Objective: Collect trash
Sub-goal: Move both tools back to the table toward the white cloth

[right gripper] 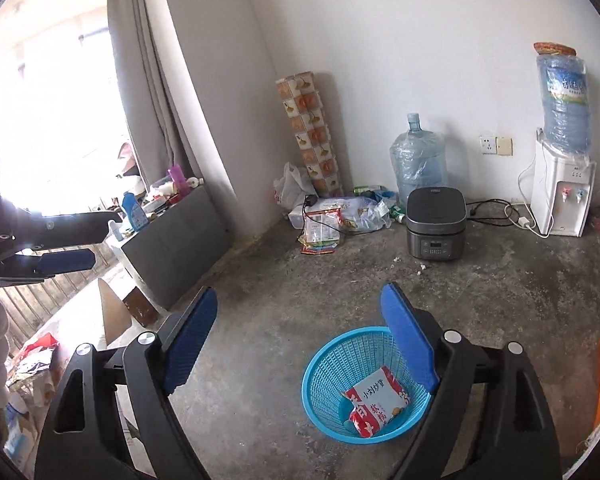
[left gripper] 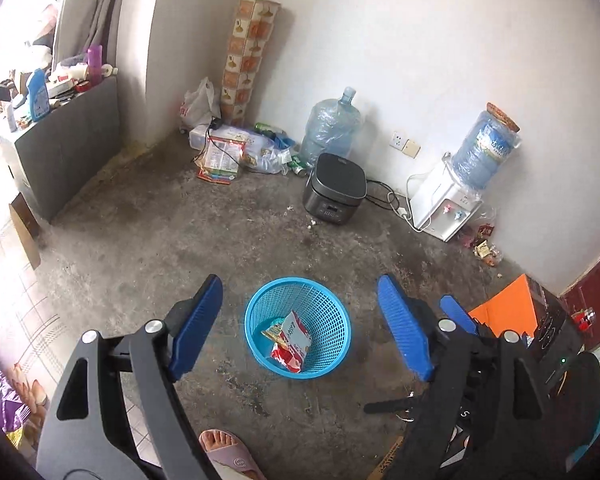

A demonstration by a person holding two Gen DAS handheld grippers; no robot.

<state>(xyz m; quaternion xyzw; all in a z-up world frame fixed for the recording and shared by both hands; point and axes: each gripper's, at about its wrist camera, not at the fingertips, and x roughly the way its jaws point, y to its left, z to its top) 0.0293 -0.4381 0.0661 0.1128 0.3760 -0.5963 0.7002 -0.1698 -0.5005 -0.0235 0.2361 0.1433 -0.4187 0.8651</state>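
A blue mesh basket [left gripper: 332,308] stands on the concrete floor, also in the right wrist view [right gripper: 324,364]. Inside lies a red and white snack packet [left gripper: 294,340], seen too in the right wrist view [right gripper: 376,400]. My left gripper [left gripper: 300,296] is open and empty, held above the basket. My right gripper [right gripper: 300,308] is open and empty, above and left of the basket. A pile of wrappers and bags [left gripper: 236,148] lies in the far corner, also in the right wrist view [right gripper: 332,220].
A grey rice cooker [left gripper: 334,188] and a white water dispenser [left gripper: 448,200] stand by the wall, with a spare water jug [left gripper: 332,128]. Small wrappers [left gripper: 484,244] lie beside the dispenser. An orange box [left gripper: 508,312] is at right. A dark cabinet [left gripper: 68,140] is at left.
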